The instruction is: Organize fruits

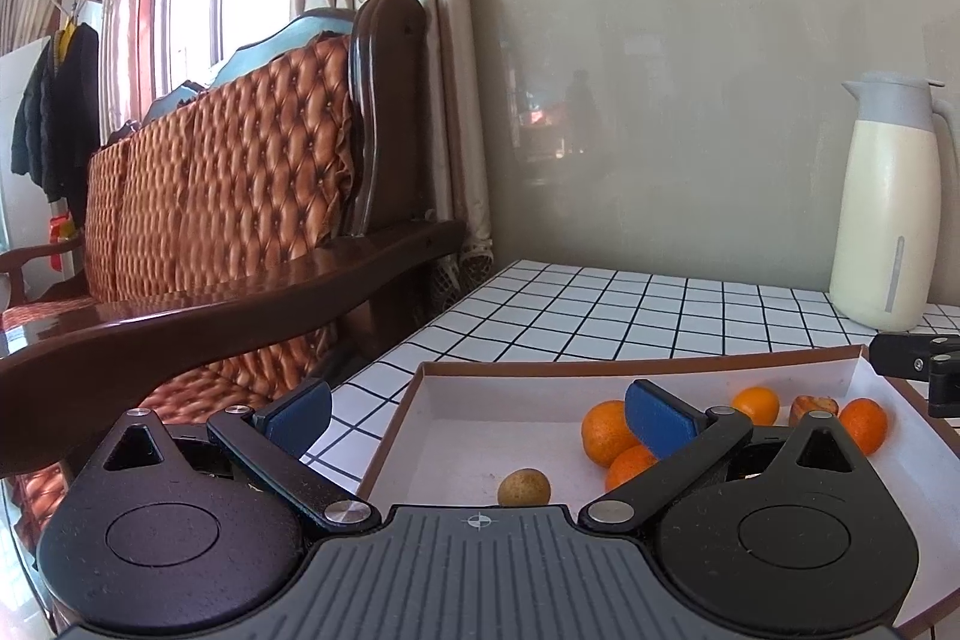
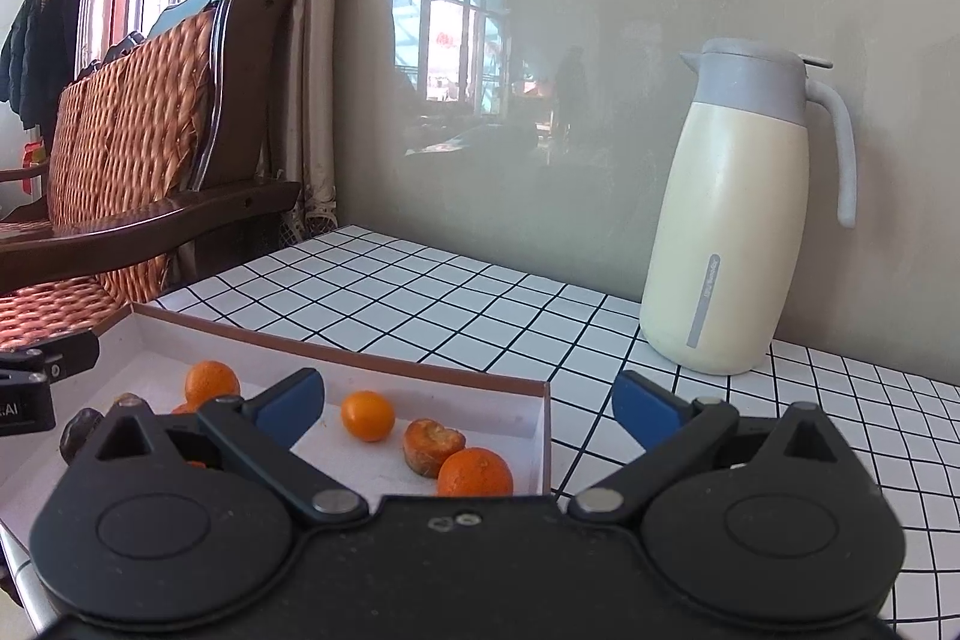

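Left wrist view shows you the oranges (image 1: 603, 430) and one small brown fruit (image 1: 524, 487) in the tray (image 1: 660, 363) on the counter (image 1: 600, 316). Your left gripper (image 1: 477, 415) tilts down over the tray's left rim, fingers wide apart and empty. Only the right view shows a halved orange (image 2: 432, 445); your right gripper (image 2: 471, 403), spread and empty, straddles the tray's right wall, with bare counter beyond to the jug (image 2: 732, 220).

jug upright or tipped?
Upright. The jug stands on its base on the checked tabletop, lid on top, against the wall.
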